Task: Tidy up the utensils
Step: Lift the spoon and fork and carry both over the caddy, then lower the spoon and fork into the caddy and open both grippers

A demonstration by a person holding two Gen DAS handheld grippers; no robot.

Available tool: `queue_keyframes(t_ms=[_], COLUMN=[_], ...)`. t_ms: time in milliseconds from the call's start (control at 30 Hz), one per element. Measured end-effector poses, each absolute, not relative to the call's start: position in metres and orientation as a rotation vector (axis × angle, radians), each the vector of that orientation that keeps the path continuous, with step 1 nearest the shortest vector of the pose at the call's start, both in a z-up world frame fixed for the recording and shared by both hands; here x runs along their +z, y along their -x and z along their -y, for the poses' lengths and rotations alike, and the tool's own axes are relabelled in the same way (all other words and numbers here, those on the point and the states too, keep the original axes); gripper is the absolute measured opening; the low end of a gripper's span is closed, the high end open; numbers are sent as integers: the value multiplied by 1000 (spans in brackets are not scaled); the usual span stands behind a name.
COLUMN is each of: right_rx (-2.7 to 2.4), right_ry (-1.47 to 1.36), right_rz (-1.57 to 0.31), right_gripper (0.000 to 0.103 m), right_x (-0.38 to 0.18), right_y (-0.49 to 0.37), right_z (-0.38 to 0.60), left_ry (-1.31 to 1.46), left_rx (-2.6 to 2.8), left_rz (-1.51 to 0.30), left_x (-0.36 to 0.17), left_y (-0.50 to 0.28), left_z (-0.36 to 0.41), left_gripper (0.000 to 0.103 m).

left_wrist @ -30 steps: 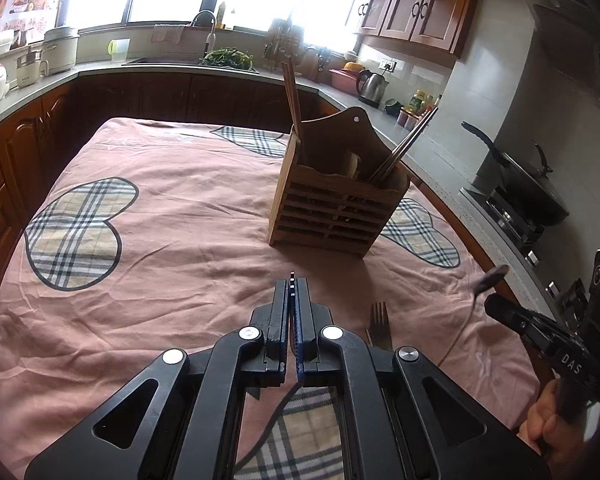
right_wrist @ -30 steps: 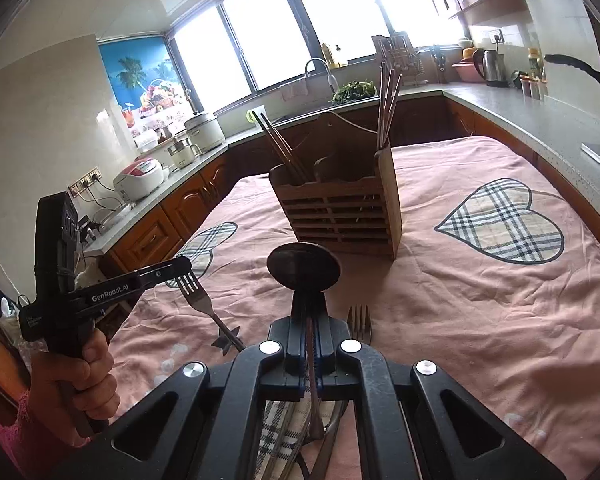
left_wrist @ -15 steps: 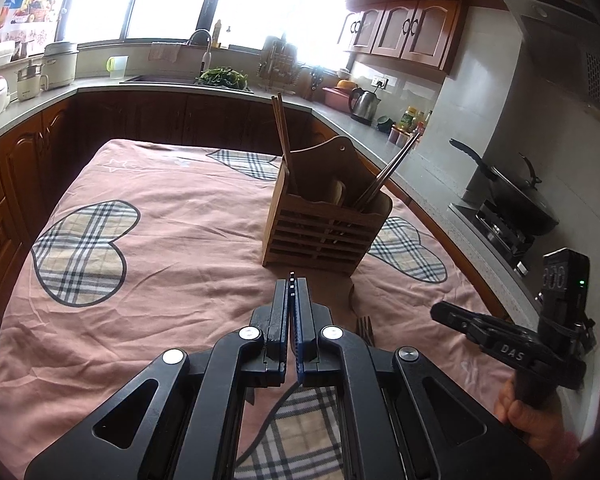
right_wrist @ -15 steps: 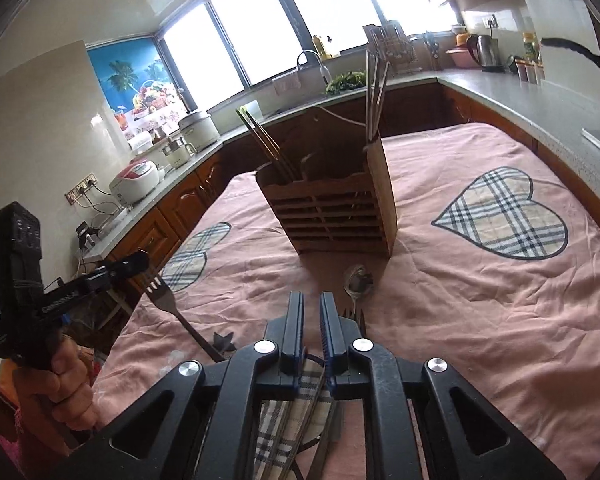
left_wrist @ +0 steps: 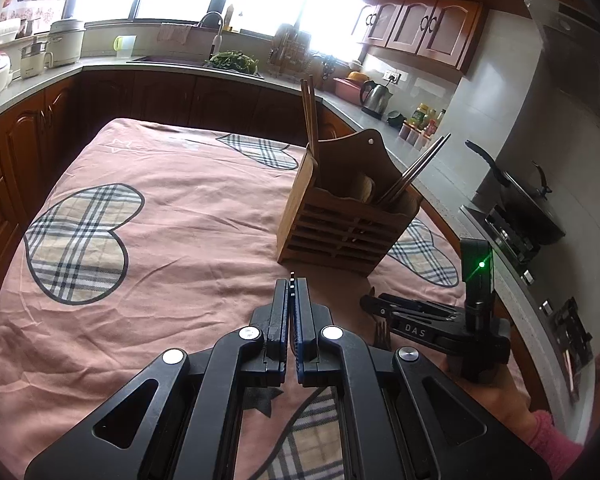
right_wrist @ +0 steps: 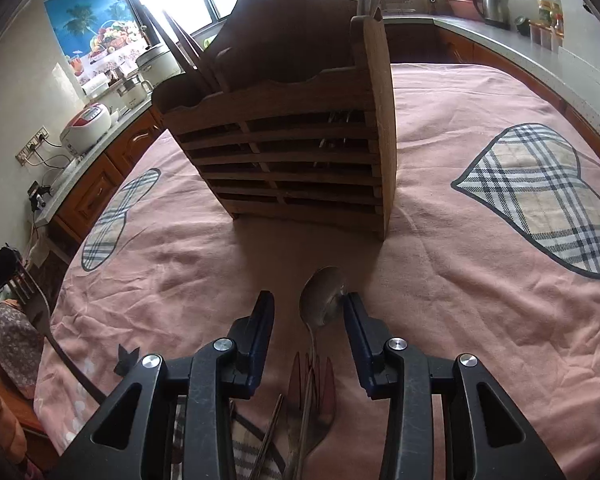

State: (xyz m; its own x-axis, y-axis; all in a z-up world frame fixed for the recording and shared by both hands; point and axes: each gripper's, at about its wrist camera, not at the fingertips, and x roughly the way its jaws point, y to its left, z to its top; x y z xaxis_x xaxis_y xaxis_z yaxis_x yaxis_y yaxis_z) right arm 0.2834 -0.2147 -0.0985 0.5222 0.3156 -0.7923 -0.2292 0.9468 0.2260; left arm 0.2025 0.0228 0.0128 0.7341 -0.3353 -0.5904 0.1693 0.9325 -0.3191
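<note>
On the pink cloth (right_wrist: 480, 288), just in front of the wooden holder (right_wrist: 300, 136), your right gripper (right_wrist: 308, 312) stands wide apart and empty; the spoon (right_wrist: 323, 300) lies between its fingers, bowl beside the right one, a fork (right_wrist: 312, 392) beneath. Your left gripper (left_wrist: 292, 288) is pressed together, holding nothing.

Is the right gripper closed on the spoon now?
No, the right gripper stands open, and the spoon lies on the cloth between its fingers.
</note>
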Motion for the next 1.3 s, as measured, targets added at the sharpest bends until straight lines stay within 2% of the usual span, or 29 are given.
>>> queue_keyframes(t_ms=[33,100,367,867,1300], right_rx=[315,303,325,437,494], right_ry=[-91,-91,-175,-395,-475], right_rz=[-970,-971,-862,-577,-349], right_gripper=[35,9,2,2,2], right_x=[-101,-104,-70,32,76], right_y=[-286,-289,-264,-232,-244], right_z=[214,214,234,268,276], left_ry=[253,253,252,216,170], left_rx=[-282,-284,-300,-319,-277], left_rz=[-695,-695,-664,-553,-454], left_x=[12,12,26,78,119], left_y=[-204,-205,-203,-206,-236], left_z=[-23,-24,-24,-11,-5], left_gripper=[2,2,2,2,2])
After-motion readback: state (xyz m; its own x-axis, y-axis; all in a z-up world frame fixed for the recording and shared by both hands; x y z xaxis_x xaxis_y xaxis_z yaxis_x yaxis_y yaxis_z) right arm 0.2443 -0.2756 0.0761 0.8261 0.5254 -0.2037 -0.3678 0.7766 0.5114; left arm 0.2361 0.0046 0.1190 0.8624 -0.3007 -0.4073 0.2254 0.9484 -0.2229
